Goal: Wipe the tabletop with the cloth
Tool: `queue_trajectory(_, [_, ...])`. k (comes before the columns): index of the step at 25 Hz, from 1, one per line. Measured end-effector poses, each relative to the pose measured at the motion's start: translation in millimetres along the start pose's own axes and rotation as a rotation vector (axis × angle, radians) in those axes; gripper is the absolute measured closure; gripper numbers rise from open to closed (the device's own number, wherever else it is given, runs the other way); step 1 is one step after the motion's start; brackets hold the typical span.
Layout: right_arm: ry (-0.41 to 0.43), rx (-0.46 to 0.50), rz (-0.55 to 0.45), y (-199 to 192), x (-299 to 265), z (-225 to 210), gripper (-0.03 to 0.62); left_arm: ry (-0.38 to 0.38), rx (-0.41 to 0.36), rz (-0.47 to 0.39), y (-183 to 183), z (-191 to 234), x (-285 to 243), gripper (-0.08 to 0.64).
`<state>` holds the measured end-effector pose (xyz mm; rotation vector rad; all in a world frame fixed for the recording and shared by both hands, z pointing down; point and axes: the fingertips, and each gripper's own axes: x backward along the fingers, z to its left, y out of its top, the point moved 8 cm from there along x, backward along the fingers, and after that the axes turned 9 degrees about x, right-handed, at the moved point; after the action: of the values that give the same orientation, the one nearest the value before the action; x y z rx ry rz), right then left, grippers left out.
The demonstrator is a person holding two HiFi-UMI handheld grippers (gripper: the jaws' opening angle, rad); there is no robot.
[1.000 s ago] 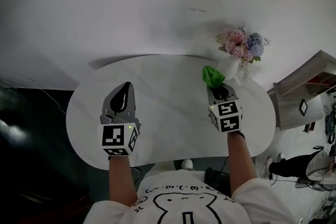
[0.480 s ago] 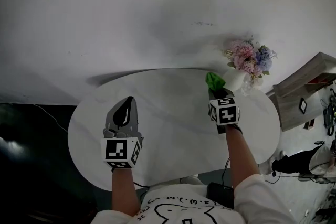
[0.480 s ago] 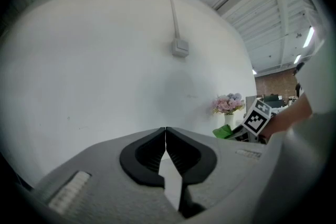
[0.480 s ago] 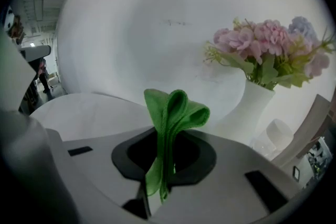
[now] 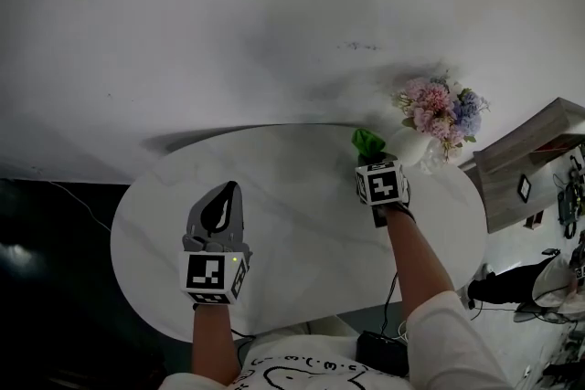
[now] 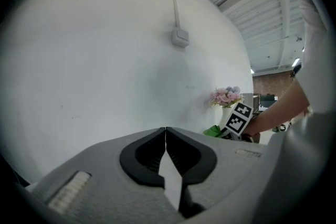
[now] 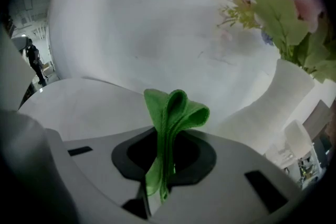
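The cloth (image 7: 170,113) is soft green fabric with a fine weave (hemmed edges show). The tabletop (image 5: 302,196), mid-frame in the head view, is smooth, pale, faintly veined like marble. The left gripper (image 6: 166,134) is matt grey plastic with black pads (image 6: 142,159).

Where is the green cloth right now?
The green cloth is pinched in the right gripper, at the far right of the white table in the head view, right beside the white vase of flowers.
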<state>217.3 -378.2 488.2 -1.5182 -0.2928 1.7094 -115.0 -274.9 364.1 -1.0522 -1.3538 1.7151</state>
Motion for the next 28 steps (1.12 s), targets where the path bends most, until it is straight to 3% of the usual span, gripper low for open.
queue_trajectory(5, [-0.001, 0.004, 0.073, 2.5, -20.8, -5.2, 0.545, 0.036, 0.001, 0.016, -4.0, -4.1, 0.2, 0.541])
queue_trajectory(11, [0.054, -0.036, 0.122, -0.5, -47.2, -9.9, 0.545, 0.096, -0.006, 0.028, -4.5, -9.0, 1.6, 0.541])
queue_trajectory(18, [0.088, -0.090, 0.139, -2.6, -63.2, -11.8, 0.545, 0.159, -0.021, 0.039, -3.5, -13.5, 5.4, 0.541])
queue_trajectory(23, [0.117, -0.204, 0.142, -3.5, -66.3, -15.3, 0.546, 0.189, -0.031, 0.054, -6.1, -19.4, 6.3, 0.541])
queue_trajectory(28, [0.132, -0.216, 0.146, -1.5, -67.3, -13.8, 0.548, 0.196, -0.041, 0.067, -7.7, -25.7, 7.0, 0.541])
